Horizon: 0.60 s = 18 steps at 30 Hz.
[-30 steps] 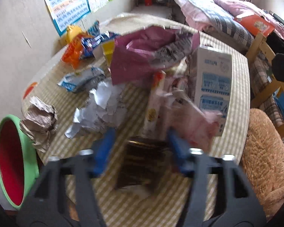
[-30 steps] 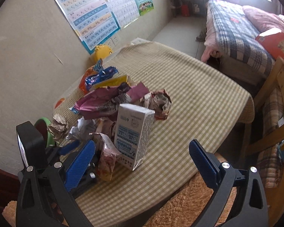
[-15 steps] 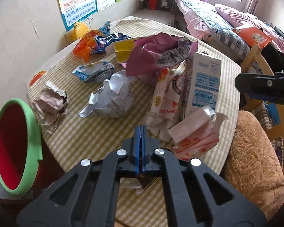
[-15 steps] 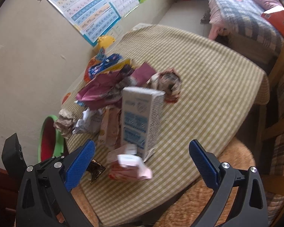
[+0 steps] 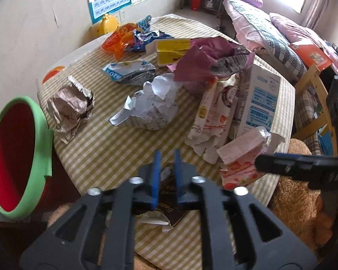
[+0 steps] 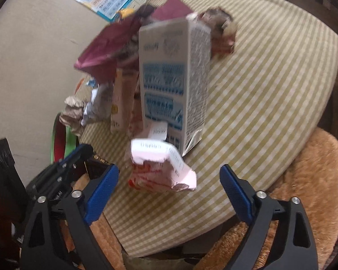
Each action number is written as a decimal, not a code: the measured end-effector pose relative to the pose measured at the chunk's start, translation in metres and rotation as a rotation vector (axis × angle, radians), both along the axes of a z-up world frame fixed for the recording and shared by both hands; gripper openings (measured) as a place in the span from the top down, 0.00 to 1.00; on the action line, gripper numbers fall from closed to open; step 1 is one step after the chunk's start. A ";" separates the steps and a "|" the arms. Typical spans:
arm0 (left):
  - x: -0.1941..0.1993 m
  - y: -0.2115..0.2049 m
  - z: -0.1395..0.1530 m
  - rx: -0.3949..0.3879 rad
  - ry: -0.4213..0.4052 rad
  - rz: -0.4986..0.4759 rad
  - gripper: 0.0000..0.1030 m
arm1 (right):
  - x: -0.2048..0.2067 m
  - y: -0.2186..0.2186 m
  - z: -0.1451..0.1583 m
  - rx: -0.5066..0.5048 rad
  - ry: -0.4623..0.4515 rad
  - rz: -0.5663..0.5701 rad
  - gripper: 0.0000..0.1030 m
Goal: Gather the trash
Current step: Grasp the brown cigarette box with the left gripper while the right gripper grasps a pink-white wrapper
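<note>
Everywhere, trash on checked tablecloth (image 5: 115, 148)

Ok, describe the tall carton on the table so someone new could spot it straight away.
Start at the round table with the green checked cloth, then look to the trash heap near its edge. The tall carton stands upright there, white with blue printed panels, the only boxy, uncrumpled thing among wrappers.

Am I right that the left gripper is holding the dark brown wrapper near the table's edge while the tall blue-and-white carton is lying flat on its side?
Not quite: the blue-and-white carton stands upright on the table, as both wrist views show. The rest holds: the left gripper pinches the dark brown wrapper near the table's edge.
</note>
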<state>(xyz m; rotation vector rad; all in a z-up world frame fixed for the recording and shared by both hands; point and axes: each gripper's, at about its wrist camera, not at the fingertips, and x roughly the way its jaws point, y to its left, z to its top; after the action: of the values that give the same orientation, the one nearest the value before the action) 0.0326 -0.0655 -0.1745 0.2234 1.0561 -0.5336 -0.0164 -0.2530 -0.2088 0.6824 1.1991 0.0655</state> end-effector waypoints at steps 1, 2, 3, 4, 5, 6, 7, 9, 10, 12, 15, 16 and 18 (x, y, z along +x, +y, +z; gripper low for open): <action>0.001 0.002 -0.003 0.005 0.014 0.011 0.75 | 0.001 0.002 0.000 0.006 -0.001 0.012 0.39; 0.003 0.003 -0.007 0.010 0.032 0.021 0.68 | 0.001 0.004 0.001 0.013 -0.005 0.023 0.50; 0.005 0.006 -0.014 0.015 0.061 0.039 0.64 | 0.001 0.006 0.001 0.019 -0.009 0.030 0.57; 0.008 0.009 -0.017 0.010 0.080 0.055 0.60 | 0.000 0.007 0.001 0.022 -0.009 0.035 0.68; 0.009 0.013 -0.022 0.004 0.105 0.072 0.59 | -0.001 0.007 0.001 0.028 -0.012 0.036 0.71; 0.011 0.015 -0.025 -0.001 0.125 0.081 0.56 | -0.002 0.006 0.003 0.029 -0.016 0.035 0.71; 0.012 0.018 -0.028 -0.011 0.148 0.095 0.51 | -0.003 0.006 0.004 0.026 -0.019 0.034 0.73; 0.012 0.022 -0.028 -0.018 0.161 0.116 0.44 | -0.013 -0.002 0.011 0.024 -0.032 0.033 0.74; 0.011 0.024 -0.026 -0.023 0.164 0.114 0.43 | -0.016 -0.004 0.015 0.019 -0.041 0.033 0.74; 0.010 0.027 -0.020 -0.025 0.153 0.100 0.41 | -0.022 -0.008 0.021 0.008 -0.054 0.032 0.74; 0.007 0.030 -0.007 0.003 0.119 0.021 0.31 | -0.033 -0.016 0.023 0.009 -0.057 0.026 0.74; 0.004 0.029 -0.004 0.033 0.094 -0.016 0.29 | -0.036 -0.019 0.022 0.013 -0.054 0.023 0.74; -0.003 0.026 -0.002 0.088 0.064 -0.089 0.28 | -0.038 -0.021 0.020 0.023 -0.047 0.018 0.74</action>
<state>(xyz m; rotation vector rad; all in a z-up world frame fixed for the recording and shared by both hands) 0.0299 -0.0398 -0.1761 0.3341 1.1375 -0.5781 -0.0541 -0.2738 -0.1887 0.6868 1.1610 0.1104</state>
